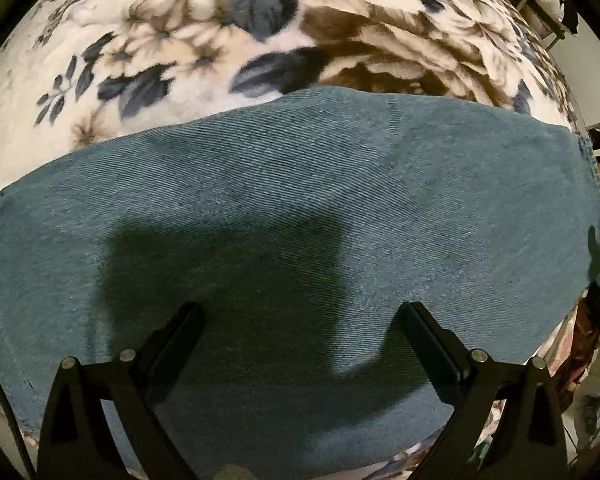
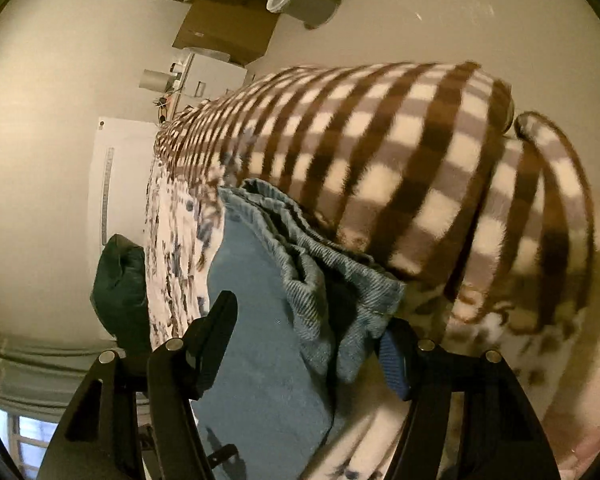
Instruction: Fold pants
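Blue denim pants [image 1: 300,200] lie folded in a flat band across a floral blanket [image 1: 180,40]. My left gripper [image 1: 300,316] is open just above the denim, nothing between its fingers, its shadow on the cloth. In the right wrist view the pants [image 2: 260,360] show edge-on, with stacked hemmed layers [image 2: 324,264] bunched between the fingers. My right gripper [image 2: 312,320] is open around those bunched layers, which touch its right finger [image 2: 396,356].
A brown and cream checked blanket [image 2: 420,160] is heaped behind the pants. A dark green cloth [image 2: 120,292] hangs at the bed's edge. A cardboard box [image 2: 228,28], a grey bin [image 2: 304,0] and white furniture [image 2: 116,176] stand by the wall.
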`<action>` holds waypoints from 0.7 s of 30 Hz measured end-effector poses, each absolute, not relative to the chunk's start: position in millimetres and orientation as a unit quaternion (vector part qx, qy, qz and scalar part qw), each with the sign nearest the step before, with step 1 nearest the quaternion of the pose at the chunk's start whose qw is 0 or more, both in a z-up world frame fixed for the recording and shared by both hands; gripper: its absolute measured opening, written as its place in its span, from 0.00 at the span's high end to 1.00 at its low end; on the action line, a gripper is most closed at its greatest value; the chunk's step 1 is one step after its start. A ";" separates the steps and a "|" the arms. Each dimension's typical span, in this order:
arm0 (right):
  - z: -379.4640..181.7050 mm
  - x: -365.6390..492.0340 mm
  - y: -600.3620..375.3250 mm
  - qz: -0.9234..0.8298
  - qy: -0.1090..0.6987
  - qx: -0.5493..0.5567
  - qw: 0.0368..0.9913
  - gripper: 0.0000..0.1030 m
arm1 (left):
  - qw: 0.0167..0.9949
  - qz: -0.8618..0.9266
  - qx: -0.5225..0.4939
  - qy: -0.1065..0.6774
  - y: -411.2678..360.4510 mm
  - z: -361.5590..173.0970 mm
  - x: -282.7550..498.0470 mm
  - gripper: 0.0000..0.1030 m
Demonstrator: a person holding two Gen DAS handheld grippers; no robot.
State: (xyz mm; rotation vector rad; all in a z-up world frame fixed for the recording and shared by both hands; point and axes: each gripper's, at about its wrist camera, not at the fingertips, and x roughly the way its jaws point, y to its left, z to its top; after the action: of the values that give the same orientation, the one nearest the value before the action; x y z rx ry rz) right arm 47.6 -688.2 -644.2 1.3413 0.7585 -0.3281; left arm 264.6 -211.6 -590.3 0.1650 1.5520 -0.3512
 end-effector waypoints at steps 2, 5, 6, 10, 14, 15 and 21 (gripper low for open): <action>-651.4 46.4 -687.3 -0.135 0.303 0.634 0.699 0.34 | 0.698 -0.158 0.068 0.695 -209.9 -591.8 262.9 0.01; -645.4 42.6 -683.7 -0.084 0.237 0.666 0.702 0.42 | 0.698 -0.161 0.060 0.696 -205.3 -590.8 265.5 0.01; -642.0 44.0 -681.4 -0.073 0.231 0.665 0.706 0.45 | 0.698 -0.162 0.057 0.696 -203.9 -590.8 265.9 0.01; -647.9 73.8 -668.9 -0.099 0.309 0.611 0.722 0.45 | 0.698 -0.163 0.056 0.695 -194.6 -593.7 268.1 0.01; -679.6 114.8 -663.1 -0.121 0.372 0.585 0.711 0.45 | 0.698 -0.160 0.054 0.696 -194.8 -595.5 268.9 0.01; -679.0 122.8 -661.0 -0.120 0.375 0.579 0.714 0.44 | 0.697 -0.160 0.053 0.697 -194.6 -596.6 269.4 0.01; -654.3 148.5 -638.4 -0.157 0.384 0.539 0.733 0.88 | 0.694 -0.146 0.061 0.702 -198.0 -617.8 274.1 0.00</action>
State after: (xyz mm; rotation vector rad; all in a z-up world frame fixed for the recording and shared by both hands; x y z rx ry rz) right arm 148.5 -638.4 -654.3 1.1863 0.8458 -0.3444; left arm 274.1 -198.0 -617.8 0.1361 1.5678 -0.3268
